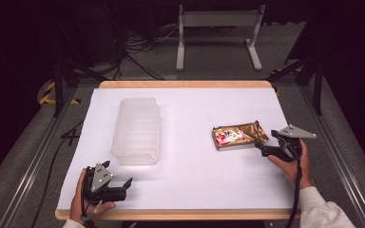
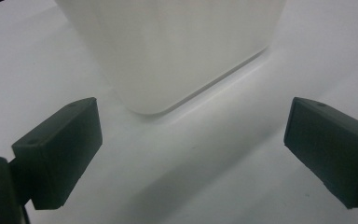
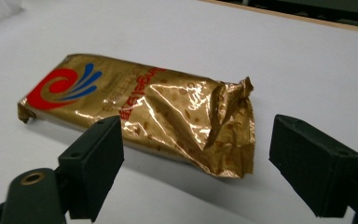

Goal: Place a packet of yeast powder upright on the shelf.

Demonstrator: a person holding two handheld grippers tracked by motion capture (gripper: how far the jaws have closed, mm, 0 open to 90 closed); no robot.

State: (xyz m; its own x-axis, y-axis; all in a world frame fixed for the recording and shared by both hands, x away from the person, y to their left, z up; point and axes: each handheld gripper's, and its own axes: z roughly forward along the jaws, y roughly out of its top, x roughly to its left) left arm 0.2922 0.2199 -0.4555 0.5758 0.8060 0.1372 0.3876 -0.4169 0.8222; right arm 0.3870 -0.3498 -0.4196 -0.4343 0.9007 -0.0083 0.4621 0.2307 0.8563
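Evidently poised to grasp, the right gripper (image 3: 193,172) spreads its fingers beside the gold packet (image 3: 140,109); the left gripper (image 2: 191,154), fingers likewise apart, faces the plastic container (image 2: 177,51).

White container (image 2: 177,51) cut off by top edge, small print on gold packet (image 3: 140,114) unreadable

Room dim, bkgd near black in high view; white table sheet (image 1: 195,166) lit from above, evenly bright. Soft shadow under translucent bin (image 2: 168,46), whose near wall is blurry. Gold wrapper (image 3: 168,112) throws glare off its creases. Jaw blocks soft-focus in both gripper views.
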